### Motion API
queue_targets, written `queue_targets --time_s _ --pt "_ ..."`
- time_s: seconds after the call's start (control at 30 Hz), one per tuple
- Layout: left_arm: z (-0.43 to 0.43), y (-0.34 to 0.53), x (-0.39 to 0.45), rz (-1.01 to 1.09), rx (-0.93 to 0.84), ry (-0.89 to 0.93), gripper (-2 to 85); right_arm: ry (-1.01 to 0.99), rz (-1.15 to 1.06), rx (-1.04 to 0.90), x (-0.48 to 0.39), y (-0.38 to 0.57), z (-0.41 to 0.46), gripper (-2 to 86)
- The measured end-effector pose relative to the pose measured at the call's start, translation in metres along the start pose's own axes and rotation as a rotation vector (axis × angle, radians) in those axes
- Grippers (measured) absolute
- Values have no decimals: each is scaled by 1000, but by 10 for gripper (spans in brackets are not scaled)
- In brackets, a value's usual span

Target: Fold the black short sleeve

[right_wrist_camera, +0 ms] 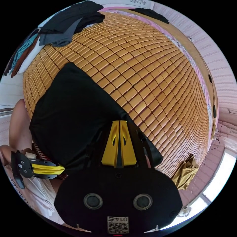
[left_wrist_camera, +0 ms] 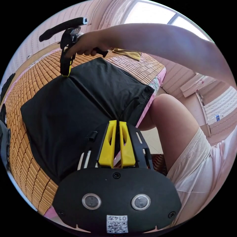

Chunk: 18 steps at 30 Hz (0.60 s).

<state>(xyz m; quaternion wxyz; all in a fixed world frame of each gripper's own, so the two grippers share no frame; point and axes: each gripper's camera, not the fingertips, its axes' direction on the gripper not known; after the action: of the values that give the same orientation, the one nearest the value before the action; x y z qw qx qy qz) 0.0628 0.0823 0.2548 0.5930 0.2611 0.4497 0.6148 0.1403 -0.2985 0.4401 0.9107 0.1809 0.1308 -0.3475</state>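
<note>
A: L gripper (left_wrist_camera: 117,122)?
B: Yellow jaws drawn together, tips nipping dark cloth edge. Seen again in right gripper view (right_wrist_camera: 60,168), jaws closed, pointing sideways at the same cloth.

A: R gripper (right_wrist_camera: 119,122)?
B: Jaws together, thin strip of dark fabric between them. In left gripper view (left_wrist_camera: 65,73) it pointed down, tips pressed onto the cloth.

A: Hand (left_wrist_camera: 85,45)?
B: Wrapped round R gripper's handle, bare forearm (left_wrist_camera: 158,40) stretched across the view.

A: Else?
B: Bare knee (left_wrist_camera: 170,116) bent just beside L gripper.
</note>
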Motion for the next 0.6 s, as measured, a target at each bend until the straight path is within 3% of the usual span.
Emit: queue_targets --time_s 0.1,0.2,0.4,0.6 --pt "-5 6 9 58 56 6 46 -92 70 104 17 35 -17 -7" --pt "-12 11 25 158 119 41 67 -51 180 210 31 109 -34 -5" --pt "10 -4 52 202 196 10 163 -95 449 72 50 272 -9 69" --pt "49 -41 84 291 160 18 202 -404 660 59 71 374 38 97"
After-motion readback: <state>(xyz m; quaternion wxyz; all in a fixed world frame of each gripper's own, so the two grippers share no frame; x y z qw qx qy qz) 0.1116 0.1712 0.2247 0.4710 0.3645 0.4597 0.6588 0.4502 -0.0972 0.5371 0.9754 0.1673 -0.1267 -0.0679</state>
